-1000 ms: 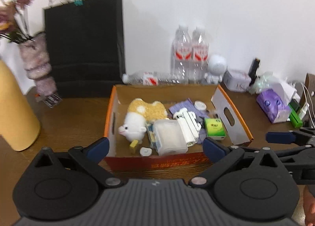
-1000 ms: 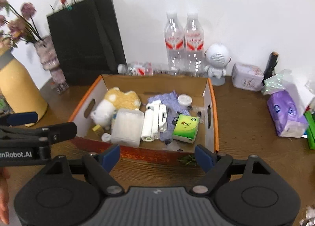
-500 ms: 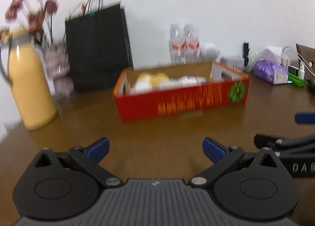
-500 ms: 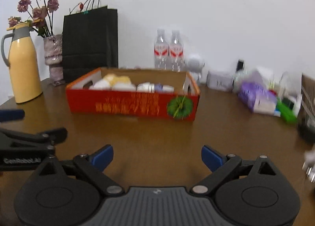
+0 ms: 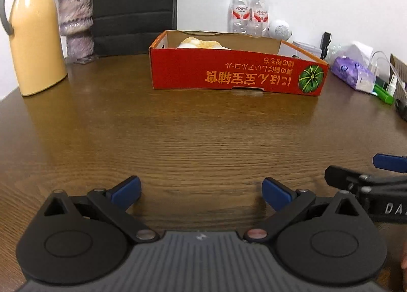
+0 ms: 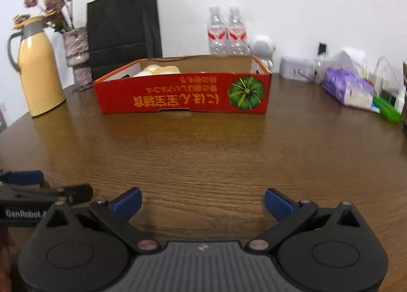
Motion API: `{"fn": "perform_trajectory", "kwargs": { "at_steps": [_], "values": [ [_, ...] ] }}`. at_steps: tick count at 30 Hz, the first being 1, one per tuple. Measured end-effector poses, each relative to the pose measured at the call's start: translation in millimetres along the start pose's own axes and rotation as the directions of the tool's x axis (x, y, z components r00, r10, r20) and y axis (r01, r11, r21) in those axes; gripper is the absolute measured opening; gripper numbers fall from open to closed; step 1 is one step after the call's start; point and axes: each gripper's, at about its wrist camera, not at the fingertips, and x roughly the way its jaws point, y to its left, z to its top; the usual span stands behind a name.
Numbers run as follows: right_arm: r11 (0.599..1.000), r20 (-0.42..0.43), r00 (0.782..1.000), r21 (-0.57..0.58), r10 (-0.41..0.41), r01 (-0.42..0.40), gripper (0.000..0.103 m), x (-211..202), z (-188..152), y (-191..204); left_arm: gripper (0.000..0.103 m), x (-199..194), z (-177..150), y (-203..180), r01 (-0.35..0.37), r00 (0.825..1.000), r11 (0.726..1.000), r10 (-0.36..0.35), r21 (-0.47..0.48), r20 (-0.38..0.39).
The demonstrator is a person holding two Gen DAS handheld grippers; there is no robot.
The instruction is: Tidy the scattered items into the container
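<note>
I've got the box (image 6: 182,95) mid-surface (image 5: 193,139), plush (image 5: 201,43) poking over the rim. Left hand-held gripper (image 5: 201,190) released, empty; right hand-held gripper (image 6: 202,201) jaws just opened wide, empty. Box looks like light, stiff cardboard; I'd grab it by the side walls.

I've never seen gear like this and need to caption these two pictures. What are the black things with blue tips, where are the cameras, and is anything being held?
They are two hand-held grippers, one in each of a person's hands, each carrying its own camera that looks forward along its fingers. One picture is from the left gripper, the other from the right gripper. Both are open and hold nothing; the right one's jaws have just been opening. Ahead on the brown table stands a red box with a plush toy showing above its rim. Around it: a yellow jug, a black bag and two bottles.
</note>
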Motion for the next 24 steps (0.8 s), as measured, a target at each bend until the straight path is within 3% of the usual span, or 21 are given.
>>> {"fn": "perform_trajectory", "kwargs": {
  "at_steps": [4,24],
  "values": [
    [1.0,-0.042,0.999,-0.005,-0.009,0.009,0.103,7,2,0,0.103,1,-2,-7,-0.01,1.0,0.999,0.01,0.033,-0.008],
    [0.998,-0.06,0.998,-0.048,-0.037,0.034,0.103,13,6,-1,0.103,3,1,-7,-0.021,1.0,1.0,0.021,0.018,-0.01]
  ]
}}
